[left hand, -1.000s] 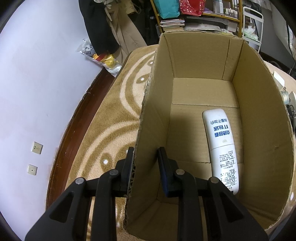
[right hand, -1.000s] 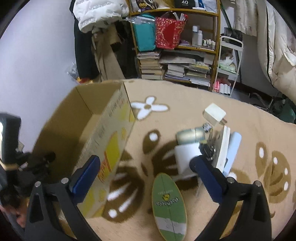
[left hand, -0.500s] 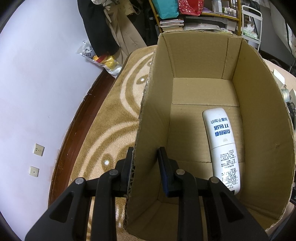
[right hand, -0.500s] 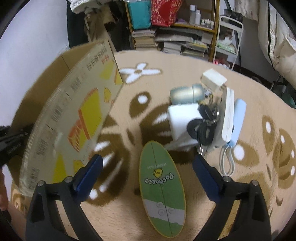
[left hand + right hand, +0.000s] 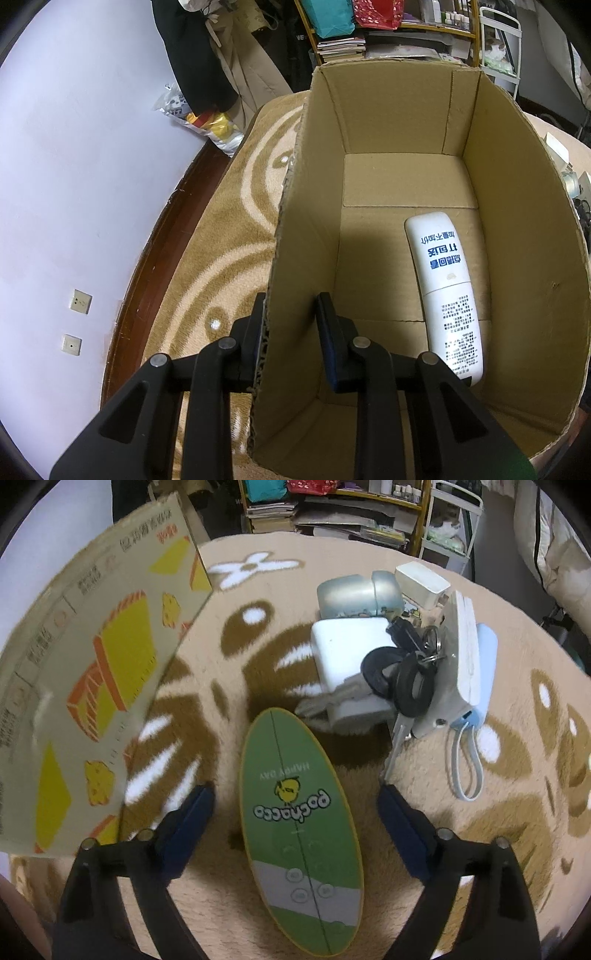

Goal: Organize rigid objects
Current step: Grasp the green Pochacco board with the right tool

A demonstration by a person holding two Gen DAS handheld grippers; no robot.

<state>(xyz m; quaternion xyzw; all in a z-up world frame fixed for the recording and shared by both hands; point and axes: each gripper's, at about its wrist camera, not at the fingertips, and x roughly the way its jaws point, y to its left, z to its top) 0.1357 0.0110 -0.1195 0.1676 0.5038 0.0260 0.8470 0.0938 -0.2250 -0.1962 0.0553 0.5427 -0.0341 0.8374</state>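
Green oval plastic case (image 5: 301, 834) lies between the right gripper's (image 5: 295, 805) wide-spread fingers; the left gripper (image 5: 291, 325) clamps the brown cardboard box's (image 5: 517, 206) nine-o'clock wall.

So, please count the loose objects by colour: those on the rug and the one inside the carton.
White: 4: bottle in the carton, small box, square block, flat case
Green: 1: oval case
Silver: 1: canister
Light blue: 1: power bank
Black: 1: key bunch
Total: 8
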